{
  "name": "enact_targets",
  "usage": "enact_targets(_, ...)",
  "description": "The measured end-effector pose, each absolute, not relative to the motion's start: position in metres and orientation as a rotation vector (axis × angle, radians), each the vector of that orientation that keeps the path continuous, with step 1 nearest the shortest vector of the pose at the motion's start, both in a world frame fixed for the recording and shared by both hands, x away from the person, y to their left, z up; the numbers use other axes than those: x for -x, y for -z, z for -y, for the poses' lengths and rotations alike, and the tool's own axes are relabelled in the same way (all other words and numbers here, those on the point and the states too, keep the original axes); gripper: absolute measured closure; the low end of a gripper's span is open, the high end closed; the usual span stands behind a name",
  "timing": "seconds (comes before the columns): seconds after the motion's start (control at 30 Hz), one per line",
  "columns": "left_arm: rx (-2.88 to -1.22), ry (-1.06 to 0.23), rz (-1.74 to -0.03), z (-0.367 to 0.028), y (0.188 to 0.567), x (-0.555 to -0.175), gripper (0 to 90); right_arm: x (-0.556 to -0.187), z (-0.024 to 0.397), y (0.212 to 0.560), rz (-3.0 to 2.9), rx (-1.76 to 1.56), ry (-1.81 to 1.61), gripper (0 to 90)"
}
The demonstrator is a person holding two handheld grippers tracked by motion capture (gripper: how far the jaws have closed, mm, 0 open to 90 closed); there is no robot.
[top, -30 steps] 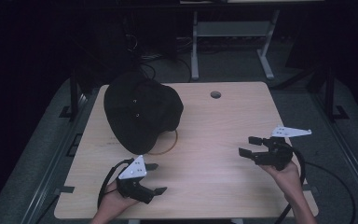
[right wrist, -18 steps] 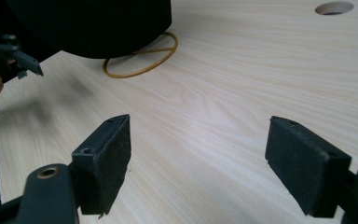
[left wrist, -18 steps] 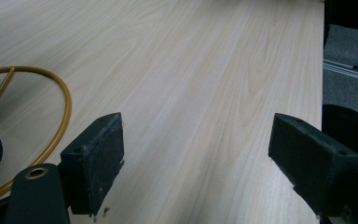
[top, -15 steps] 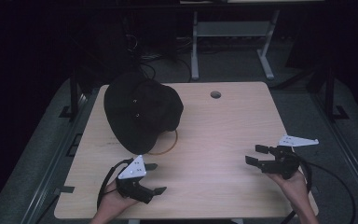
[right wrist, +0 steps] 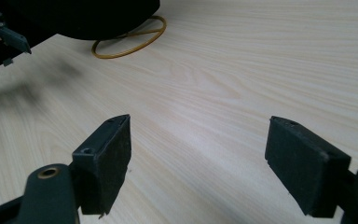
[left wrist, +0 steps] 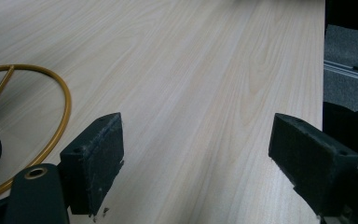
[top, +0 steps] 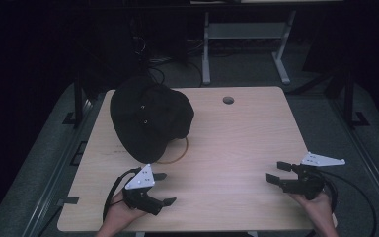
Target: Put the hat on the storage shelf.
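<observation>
Your left claw [top: 161, 188] gapes wide by the near edge; your right claw [top: 278, 173] gapes wide near the right edge. Bare surface [top: 237, 143] lies between them. The black hat [top: 148, 116] covers a gold ring [top: 180, 150] far left.

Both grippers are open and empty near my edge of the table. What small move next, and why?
Probably ease the left gripper forward toward the black hat: it is the nearer one, its jaws open, and the hat lies on the gold ring just ahead.
</observation>
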State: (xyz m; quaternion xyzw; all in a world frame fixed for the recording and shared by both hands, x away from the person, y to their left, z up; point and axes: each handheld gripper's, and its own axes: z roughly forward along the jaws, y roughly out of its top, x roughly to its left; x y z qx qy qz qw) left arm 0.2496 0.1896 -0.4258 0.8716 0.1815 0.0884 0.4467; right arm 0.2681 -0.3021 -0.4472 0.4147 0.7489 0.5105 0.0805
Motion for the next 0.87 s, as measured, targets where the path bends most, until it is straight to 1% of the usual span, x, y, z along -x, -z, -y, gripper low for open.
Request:
enact_targets(0.17,-2.152,-0.218,-0.457,-0.19,0.426,-0.249,17.3,-0.261,0.306,0.45,-2.225,-1.244,-1.533,22.1)
enact_targets(0.2,-2.153,-0.219,-0.457,-0.19,0.426,-0.25,17.3,-0.254,0.308,0.453,-2.223,-1.242,-1.533,22.1)
enact_targets(0.47,-2.153,-0.216,-0.474,-0.192,0.427,-0.249,17.3,-0.236,0.31,0.466,-2.222,-1.239,-1.532,22.1)
enact_targets(0.87,-2.143,-0.208,-0.489,-0.194,0.428,-0.25,17.4,-0.208,0.305,0.465,-2.163,-1.197,-1.548,18.7)
